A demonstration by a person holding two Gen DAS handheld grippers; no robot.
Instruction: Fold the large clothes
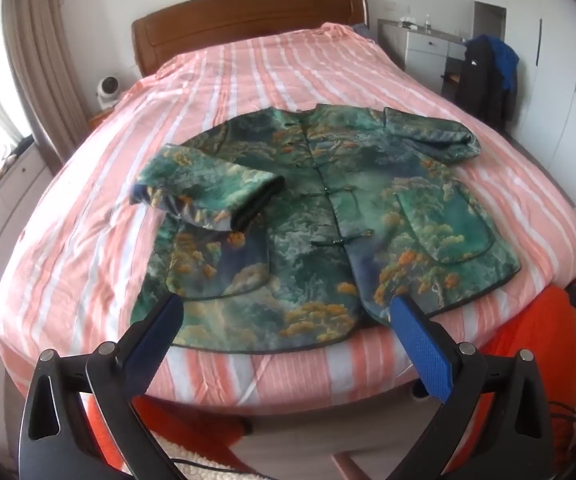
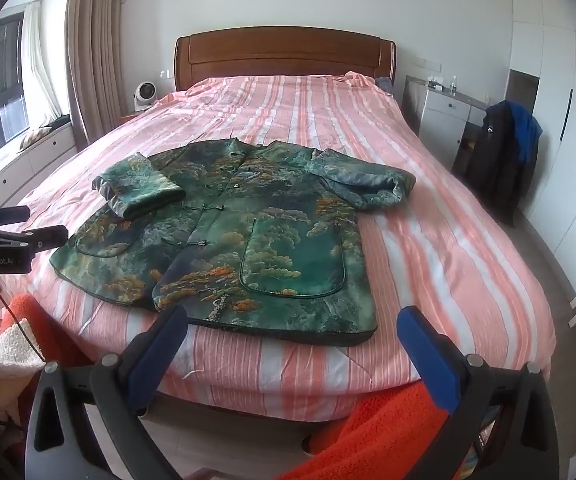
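Lying flat on the bed (image 1: 215, 80), the jacket (image 1: 312, 216) sits beyond both open jaws.

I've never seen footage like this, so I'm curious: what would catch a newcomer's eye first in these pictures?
First, the green jacket printed with orange trees, spread flat and front up on the near half of the pink striped bed, both sleeves folded inward. Next, the open blue-padded left hand-held gripper and right hand-held gripper hover just short of the hem, holding nothing. Behind stands a brown wooden headboard.
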